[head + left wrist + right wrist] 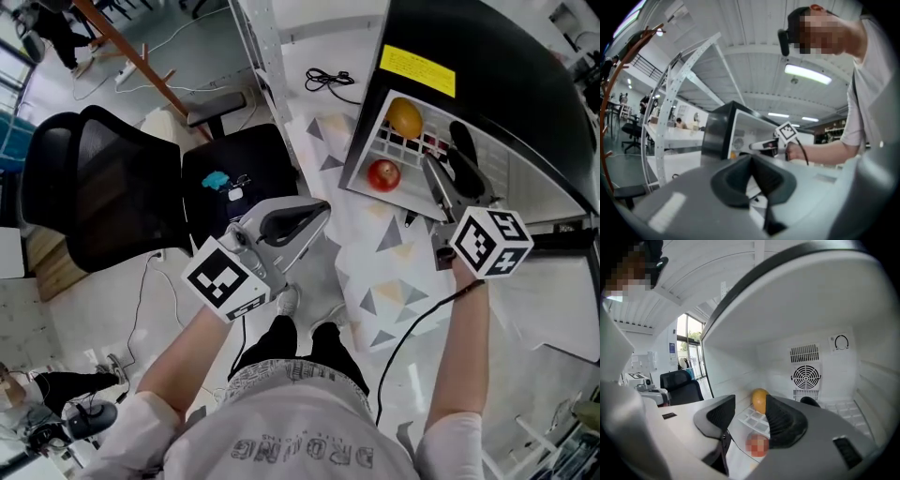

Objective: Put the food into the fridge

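Right hand-held gripper (pixel 749 409) stands open, empty, facing the fridge (pixel 820 315).

You're in an open-plan office or lab workspace, not a home kitchen. Beside you stands a black mesh-backed swivel office chair (pixel 103 187), and a coiled black cable (pixel 328 80) lies loose nearby. The left gripper view shows a white ribbed ceiling with long strip lights (pixel 808 75), tall perforated metal frame uprights (pixel 670 103), and long white tables (pixel 670 133) where people sit (far off, too small to make out).
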A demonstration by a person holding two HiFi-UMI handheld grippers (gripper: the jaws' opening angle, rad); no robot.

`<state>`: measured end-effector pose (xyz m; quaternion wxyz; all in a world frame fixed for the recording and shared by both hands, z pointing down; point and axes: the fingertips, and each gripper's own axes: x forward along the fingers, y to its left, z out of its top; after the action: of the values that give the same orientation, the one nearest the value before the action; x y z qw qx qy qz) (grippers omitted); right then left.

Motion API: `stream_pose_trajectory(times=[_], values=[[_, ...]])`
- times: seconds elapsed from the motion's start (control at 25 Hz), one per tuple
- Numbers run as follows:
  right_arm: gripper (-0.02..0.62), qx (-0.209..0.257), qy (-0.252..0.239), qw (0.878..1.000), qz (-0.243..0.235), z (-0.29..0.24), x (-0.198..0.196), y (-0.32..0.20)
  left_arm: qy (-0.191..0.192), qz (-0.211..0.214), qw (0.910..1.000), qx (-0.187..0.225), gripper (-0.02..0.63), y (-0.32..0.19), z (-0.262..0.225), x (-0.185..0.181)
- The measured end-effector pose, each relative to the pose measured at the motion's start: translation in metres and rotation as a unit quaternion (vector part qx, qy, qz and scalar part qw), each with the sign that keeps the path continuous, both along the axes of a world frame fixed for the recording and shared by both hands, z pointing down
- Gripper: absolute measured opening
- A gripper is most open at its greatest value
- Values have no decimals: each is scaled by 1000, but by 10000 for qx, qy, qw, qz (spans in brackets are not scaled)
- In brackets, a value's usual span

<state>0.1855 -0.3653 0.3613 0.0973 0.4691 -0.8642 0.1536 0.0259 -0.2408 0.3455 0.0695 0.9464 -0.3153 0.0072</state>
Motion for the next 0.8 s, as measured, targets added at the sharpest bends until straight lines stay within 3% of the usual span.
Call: stream_pose_trajectory(times=[0.44, 0.8], values=[[109, 194, -335, 9992, 16, -20, -14, 62, 23, 280, 9996, 104, 6, 30, -15, -2], [36, 170, -529, 9980, 307, -18, -18, 105, 15, 459, 9988, 161, 6, 45, -21, -11]])
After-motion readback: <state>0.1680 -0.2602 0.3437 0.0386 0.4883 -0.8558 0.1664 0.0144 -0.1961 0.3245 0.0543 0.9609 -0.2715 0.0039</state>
